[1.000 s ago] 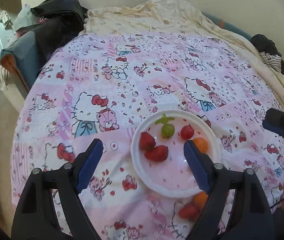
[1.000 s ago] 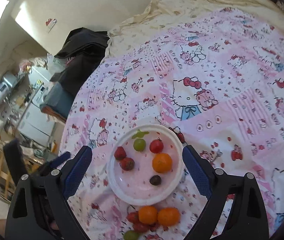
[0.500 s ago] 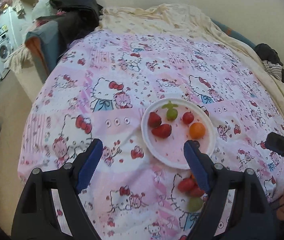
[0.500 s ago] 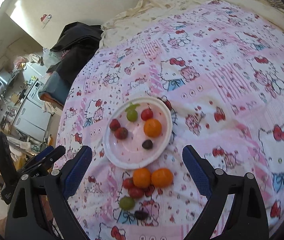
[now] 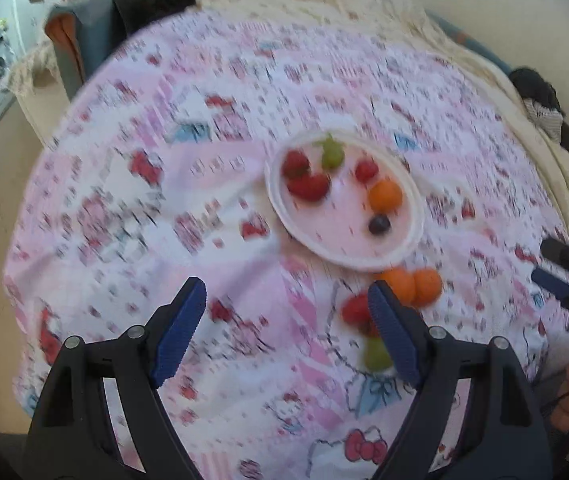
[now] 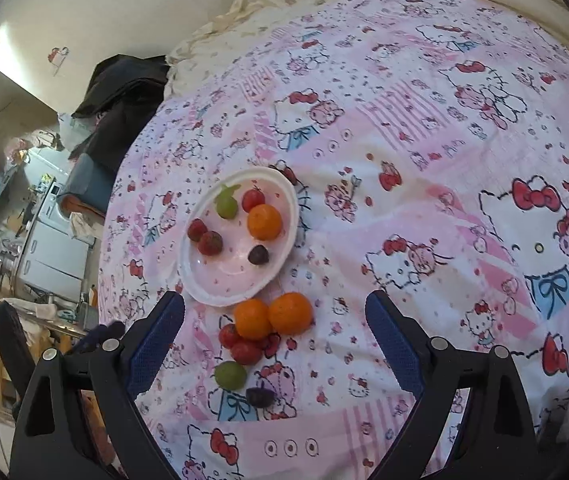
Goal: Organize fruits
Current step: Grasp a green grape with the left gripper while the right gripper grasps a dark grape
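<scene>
Hovering, both empty | left gripper (image 5: 286, 322) and right gripper (image 6: 274, 334) jaws spread | loose fruits (image 6: 262, 334) near side of plate (image 6: 204, 294) | advice: take one, centred, squeeze lightly.

A: How many pieces of fruit were on the white plate (image 6: 284, 236), left of centre in the right wrist view?

B: Six: two strawberries (image 6: 204, 238), one green grape (image 6: 226, 205), one cherry tomato (image 6: 253, 199), one orange (image 6: 264, 222) and one dark grape (image 6: 258, 255).

A: And on the bedspread (image 6: 424, 152) below the plate?

B: Six again: two oranges (image 6: 270, 315), two tomatoes (image 6: 238, 343), one green fruit (image 6: 230, 375), one dark one (image 6: 259, 397).
</scene>
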A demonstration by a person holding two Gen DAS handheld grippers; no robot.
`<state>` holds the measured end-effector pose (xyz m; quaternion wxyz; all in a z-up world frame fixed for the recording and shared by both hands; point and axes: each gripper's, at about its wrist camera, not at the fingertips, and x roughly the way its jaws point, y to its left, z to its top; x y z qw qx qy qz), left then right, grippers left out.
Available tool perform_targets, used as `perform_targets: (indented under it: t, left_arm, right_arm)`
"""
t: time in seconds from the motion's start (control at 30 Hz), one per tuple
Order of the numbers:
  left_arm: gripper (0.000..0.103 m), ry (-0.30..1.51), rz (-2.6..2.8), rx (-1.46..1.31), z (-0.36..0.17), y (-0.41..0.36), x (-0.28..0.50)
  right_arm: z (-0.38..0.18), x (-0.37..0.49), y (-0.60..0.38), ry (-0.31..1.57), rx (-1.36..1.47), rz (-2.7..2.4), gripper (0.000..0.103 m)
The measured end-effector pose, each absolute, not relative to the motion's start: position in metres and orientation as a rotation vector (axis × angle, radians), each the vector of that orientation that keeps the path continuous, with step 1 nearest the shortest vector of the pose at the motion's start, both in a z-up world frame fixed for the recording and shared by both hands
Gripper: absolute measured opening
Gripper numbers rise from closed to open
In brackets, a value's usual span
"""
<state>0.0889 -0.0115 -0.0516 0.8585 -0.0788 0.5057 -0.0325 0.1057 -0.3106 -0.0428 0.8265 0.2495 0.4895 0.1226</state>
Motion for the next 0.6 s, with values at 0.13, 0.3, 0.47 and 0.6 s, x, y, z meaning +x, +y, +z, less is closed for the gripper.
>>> perform_targets:
  t: [0.13, 0.3, 0.47, 0.6]
  left_arm:
    - [0.073, 1.136, -0.133, -0.152, -0.075, -0.035, 0.083]
    - [0.06, 1.225, -0.234, -0.092, -0.106, -0.071, 0.078]
    - [0.052, 1.259, -0.281, -0.099, -0.12, -0.088, 0.081]
    - [0.028, 1.276, -0.295, -0.114, -0.125, -0.089, 0.086]
  right_arm:
    - [-0.047, 0.107, -0.315, 1.041, 0.545, 0.238, 0.094]
    - [-0.051, 0.109, -0.315, 1.06, 0.537, 0.226, 0.094]
    - [-0.056, 0.111, -0.317, 1.082, 0.54, 0.211, 0.094]
    - [-0.057, 0.112, -0.317, 1.084, 0.536, 0.212, 0.094]
